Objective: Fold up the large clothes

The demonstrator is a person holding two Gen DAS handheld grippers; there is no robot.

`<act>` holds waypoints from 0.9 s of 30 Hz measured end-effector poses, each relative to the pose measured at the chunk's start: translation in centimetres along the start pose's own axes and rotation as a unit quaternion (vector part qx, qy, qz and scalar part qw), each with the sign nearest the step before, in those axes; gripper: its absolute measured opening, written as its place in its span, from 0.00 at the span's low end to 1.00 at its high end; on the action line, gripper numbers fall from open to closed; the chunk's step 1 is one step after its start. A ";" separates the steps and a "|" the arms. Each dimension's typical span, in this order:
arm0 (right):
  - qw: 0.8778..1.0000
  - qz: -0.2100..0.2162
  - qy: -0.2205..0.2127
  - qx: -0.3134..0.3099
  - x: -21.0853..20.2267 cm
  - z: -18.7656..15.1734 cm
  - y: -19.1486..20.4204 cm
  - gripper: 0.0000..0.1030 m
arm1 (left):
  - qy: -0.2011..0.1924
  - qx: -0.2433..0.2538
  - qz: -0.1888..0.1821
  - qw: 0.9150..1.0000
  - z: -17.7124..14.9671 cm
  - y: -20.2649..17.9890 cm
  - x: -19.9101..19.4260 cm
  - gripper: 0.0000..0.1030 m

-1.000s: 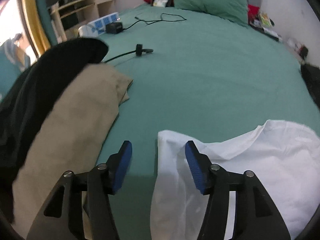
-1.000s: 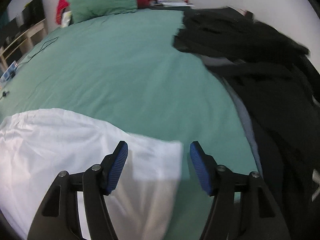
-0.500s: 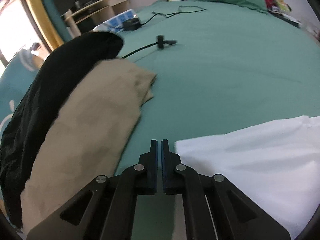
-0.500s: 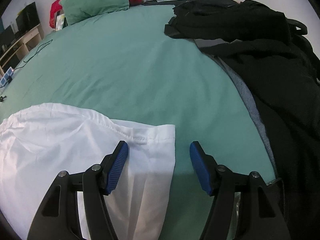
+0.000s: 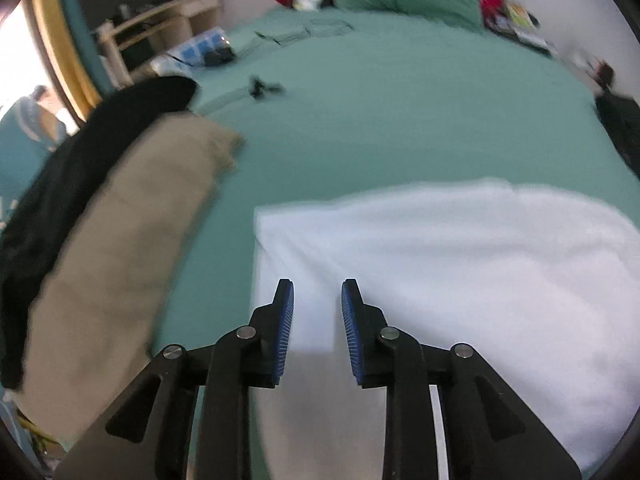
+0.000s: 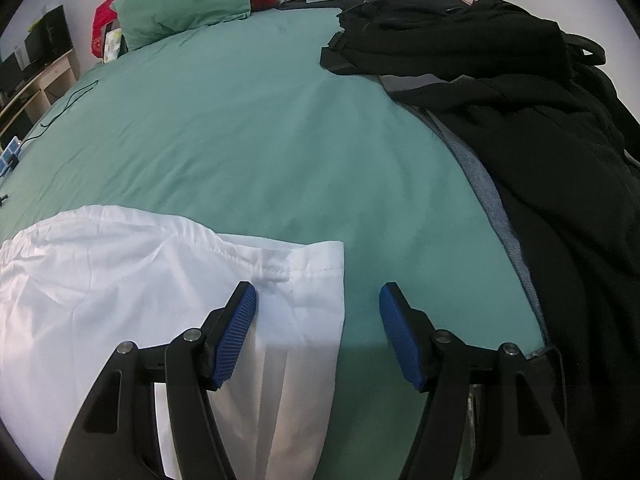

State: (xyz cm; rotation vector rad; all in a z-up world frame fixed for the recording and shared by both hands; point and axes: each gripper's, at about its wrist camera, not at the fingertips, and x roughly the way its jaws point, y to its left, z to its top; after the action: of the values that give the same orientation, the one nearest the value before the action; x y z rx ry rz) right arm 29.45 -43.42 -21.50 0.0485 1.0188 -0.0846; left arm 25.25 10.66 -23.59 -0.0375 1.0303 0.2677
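Across the near part of the bed (image 6: 256, 128), a white garment (image 6: 100, 272) lay spread on the green sheet, its hemmed edge facing the pillow end and its right-hand edge falling between the two blue-padded fingers of the right gripper (image 6: 318, 306). That gripper stood spread wide above the cloth, its left pad over the white fabric and its right pad over bare sheet, pinching nothing.

From the left wrist view, the same white garment (image 5: 440, 264) showed blurred, with its left corner just ahead of the left gripper (image 5: 317, 304). That gripper's jaws had just been opening and stood a modest way apart over the cloth; whether the pads touched the fabric could not be told, but they were not pressed on it.

Left of the white garment lay a tan garment (image 5: 128, 232), well apart from it, with a black garment (image 5: 80, 152) alongside. A pile of black clothes (image 6: 540, 128) covered the bed's right side. A green pillow (image 6: 180, 0) sat at the head.
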 end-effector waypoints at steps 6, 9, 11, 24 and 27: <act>1.000 -0.006 0.010 -0.010 -0.4 -0.5 -0.6 0.63 | 0.005 0.006 0.022 1.000 -2.5 -0.2 0.0 0.26; 0.999 -0.020 0.015 -0.024 -0.8 -0.9 -0.6 0.65 | 0.013 0.008 0.042 0.999 -3.0 0.2 -0.1 0.28; 0.999 -0.030 0.016 -0.028 -1.3 -1.2 -0.7 0.65 | 0.019 -0.004 0.044 0.999 -3.1 0.9 -0.2 0.32; 0.999 0.047 0.016 -0.010 -8.7 -10.8 1.4 0.65 | 0.028 -0.062 -0.029 0.997 -7.9 2.0 -3.9 0.32; 0.999 0.007 0.020 -0.038 -8.7 -12.2 2.0 0.65 | 0.023 -0.056 -0.023 0.998 -8.8 2.2 -4.4 0.37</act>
State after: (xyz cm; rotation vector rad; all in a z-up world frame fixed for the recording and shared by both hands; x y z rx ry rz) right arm 14.78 -40.07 -20.51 -0.0118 1.0607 -0.0332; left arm 15.17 10.50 -24.20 -0.1697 1.0587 0.2827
